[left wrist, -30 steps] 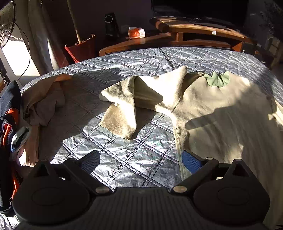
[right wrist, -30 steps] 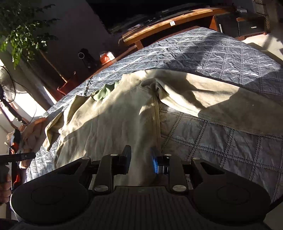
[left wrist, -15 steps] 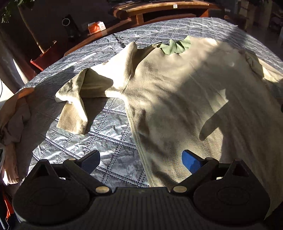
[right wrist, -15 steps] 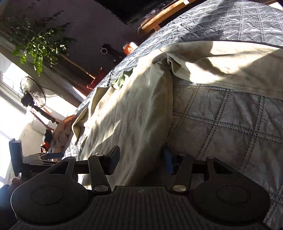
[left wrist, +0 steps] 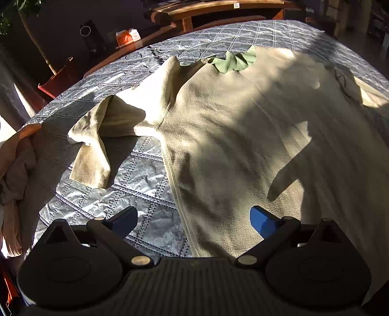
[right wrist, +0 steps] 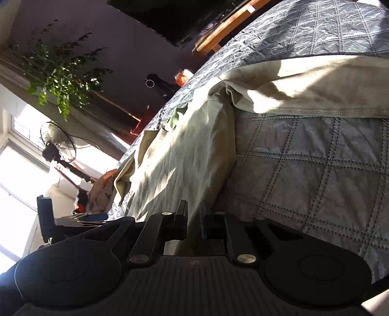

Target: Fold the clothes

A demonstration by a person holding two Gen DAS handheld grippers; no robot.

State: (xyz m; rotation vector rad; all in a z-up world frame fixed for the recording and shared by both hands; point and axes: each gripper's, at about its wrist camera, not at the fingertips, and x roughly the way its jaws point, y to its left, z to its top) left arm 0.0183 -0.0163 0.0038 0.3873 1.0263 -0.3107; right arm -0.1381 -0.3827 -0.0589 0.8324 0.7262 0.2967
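One sweater (left wrist: 243, 136), two grippers, one pile (left wrist: 14, 170)

Beige fleece top (left wrist: 231, 136) with a green collar lies spread flat on the quilted worktop (left wrist: 136, 175), one sleeve crumpled.

Quilted grey cover (left wrist: 155, 226) over table, strong sunlight across it, hard shadows. Dark wall (right wrist: 136, 48) behind. Wooden bench (left wrist: 218, 9) beyond far edge; orange box (left wrist: 127, 36) and dark speaker (left wrist: 88, 39) near it. Red pot (left wrist: 58, 80) with thin trunk at left; leafy plant (right wrist: 63, 73) high against wall. Standing fan (right wrist: 58, 145) beside bright window (right wrist: 14, 175). Clothes heap (left wrist: 14, 175) at left edge.
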